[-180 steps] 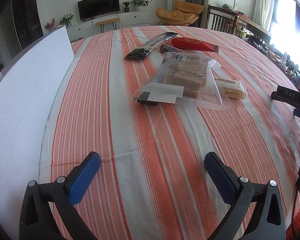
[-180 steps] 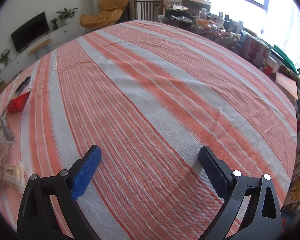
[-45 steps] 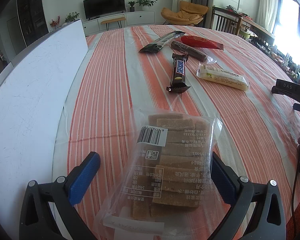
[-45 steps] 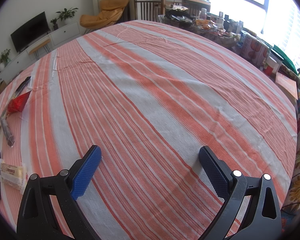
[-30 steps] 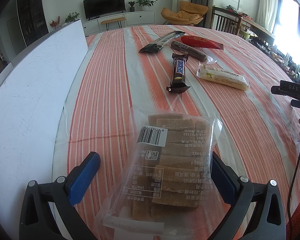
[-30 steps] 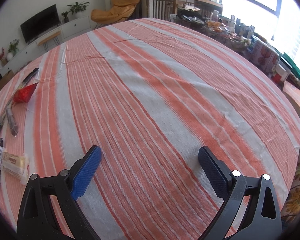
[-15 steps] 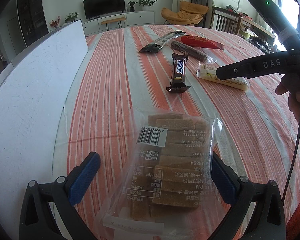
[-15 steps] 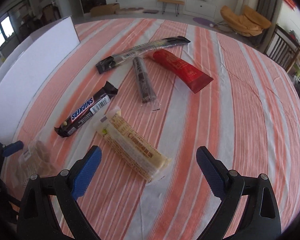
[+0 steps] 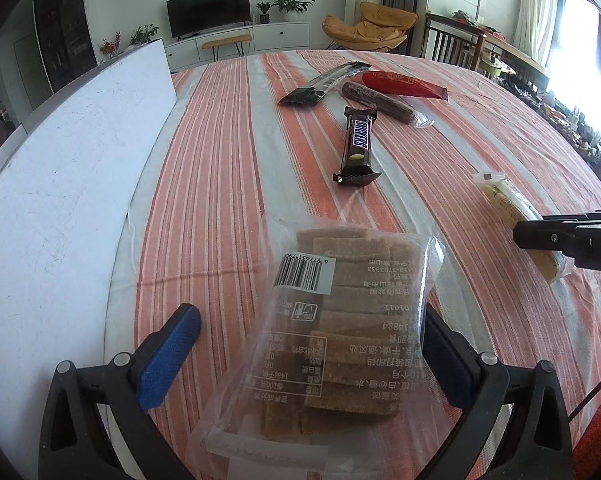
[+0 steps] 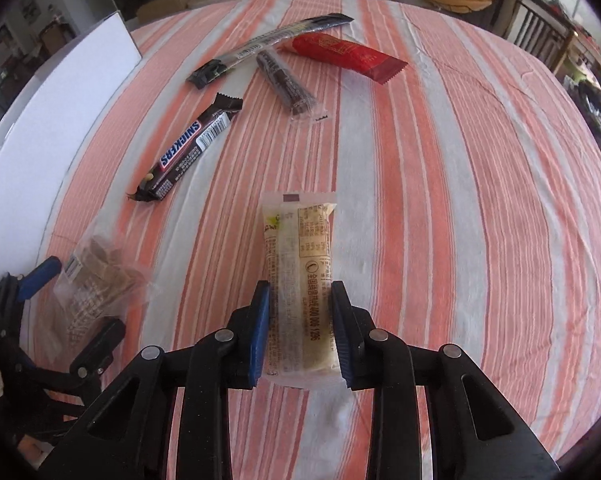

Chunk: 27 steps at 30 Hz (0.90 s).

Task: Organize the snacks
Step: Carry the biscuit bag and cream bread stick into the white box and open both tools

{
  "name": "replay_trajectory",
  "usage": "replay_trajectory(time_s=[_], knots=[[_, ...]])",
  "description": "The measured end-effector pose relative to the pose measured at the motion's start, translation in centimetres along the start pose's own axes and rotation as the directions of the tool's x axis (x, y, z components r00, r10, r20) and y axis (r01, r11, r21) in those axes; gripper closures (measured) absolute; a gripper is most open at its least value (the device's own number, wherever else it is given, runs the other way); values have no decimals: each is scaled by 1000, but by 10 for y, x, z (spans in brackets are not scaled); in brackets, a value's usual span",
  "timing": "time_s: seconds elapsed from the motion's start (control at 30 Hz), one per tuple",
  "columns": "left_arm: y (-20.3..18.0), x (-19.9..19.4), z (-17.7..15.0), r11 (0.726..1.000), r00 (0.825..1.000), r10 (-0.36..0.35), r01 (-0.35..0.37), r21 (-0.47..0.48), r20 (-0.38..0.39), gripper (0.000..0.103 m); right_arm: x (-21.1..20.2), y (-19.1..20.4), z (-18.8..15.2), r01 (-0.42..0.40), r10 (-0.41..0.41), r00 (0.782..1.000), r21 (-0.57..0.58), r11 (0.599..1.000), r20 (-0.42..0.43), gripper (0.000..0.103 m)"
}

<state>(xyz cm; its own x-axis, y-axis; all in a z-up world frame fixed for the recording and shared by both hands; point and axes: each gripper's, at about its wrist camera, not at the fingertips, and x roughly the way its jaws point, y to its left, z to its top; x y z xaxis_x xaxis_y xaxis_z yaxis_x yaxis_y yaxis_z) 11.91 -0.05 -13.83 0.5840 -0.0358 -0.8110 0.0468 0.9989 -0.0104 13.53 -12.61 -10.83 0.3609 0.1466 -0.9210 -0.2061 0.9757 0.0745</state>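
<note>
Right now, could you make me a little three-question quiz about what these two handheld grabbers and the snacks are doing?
1. True or false: the right gripper has closed on the pale yellow snack bar.
2. Which snack lies between the wide-open pads of the left gripper? A) the Snickers bar B) the clear bag of brown biscuits C) the red packet
3. Fill in: the white board stands along the ____ side of the striped tablecloth in the left wrist view.

Key: 1 true; 2 B; 3 left.
</note>
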Motion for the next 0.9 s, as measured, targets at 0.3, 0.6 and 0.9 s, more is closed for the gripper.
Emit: replay_trajectory(time_s=[0.3,0.6,0.9], knots=[[0,0,0,1000,1000,0,0,0,0,0,-12,21,-52,71,-84,983,88,994,161,57],[0,0,0,1000,1000,0,0,0,0,0,-3,22,-52,62,-79,982,100,993,169,31],[0,-1,0,1000,1000,1,-1,0,0,0,-3,24,-53,73,-87,982,89,993,166,29]])
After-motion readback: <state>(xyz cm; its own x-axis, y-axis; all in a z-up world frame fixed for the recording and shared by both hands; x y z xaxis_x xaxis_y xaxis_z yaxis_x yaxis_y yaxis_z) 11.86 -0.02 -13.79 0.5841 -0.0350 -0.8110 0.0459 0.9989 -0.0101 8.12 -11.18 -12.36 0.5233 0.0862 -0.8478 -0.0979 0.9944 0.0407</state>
